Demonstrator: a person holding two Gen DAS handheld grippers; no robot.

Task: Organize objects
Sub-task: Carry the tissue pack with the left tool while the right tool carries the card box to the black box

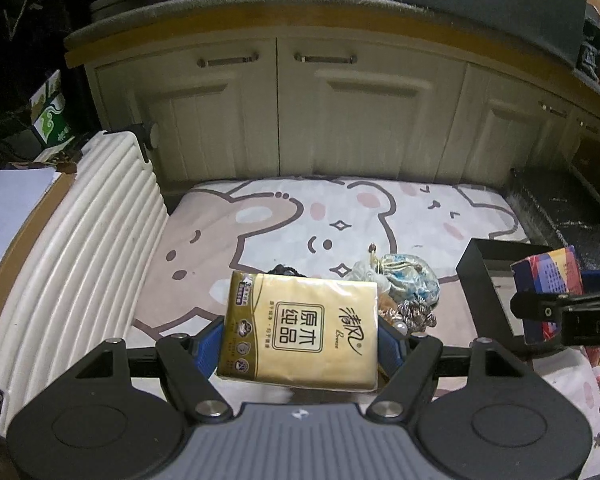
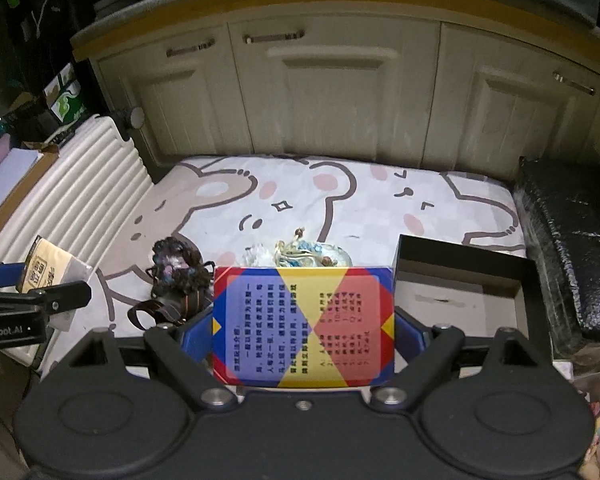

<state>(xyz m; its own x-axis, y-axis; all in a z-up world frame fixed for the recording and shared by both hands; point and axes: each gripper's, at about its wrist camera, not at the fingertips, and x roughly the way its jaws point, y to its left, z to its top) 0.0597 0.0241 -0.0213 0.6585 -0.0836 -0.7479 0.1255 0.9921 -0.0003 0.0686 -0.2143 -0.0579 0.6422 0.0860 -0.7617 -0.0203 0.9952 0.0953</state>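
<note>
Both tongs are loaded above the bear-print mat (image 2: pixel 340 200): the left gripper (image 1: pixel 300 344) clamps a gold tissue pack (image 1: pixel 300 332), the right gripper (image 2: pixel 303 336) grips a colourful card box (image 2: pixel 303 326) by its sides. The open black box (image 2: pixel 460 280) sits at the mat's right edge. Judged best: keep each load level, carry the card box across first, and clear the box's near wall before loosening

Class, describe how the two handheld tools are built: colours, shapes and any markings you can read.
Both match. The left tool has a ribbed grey body, two round black discs, black linkage arms with silver pivot screws and blue ribbed finger pads. The right tool has the same black discs, linkages and blue pads. White lettering, partly cut off, runs along each tool's side in the other's view.
</note>
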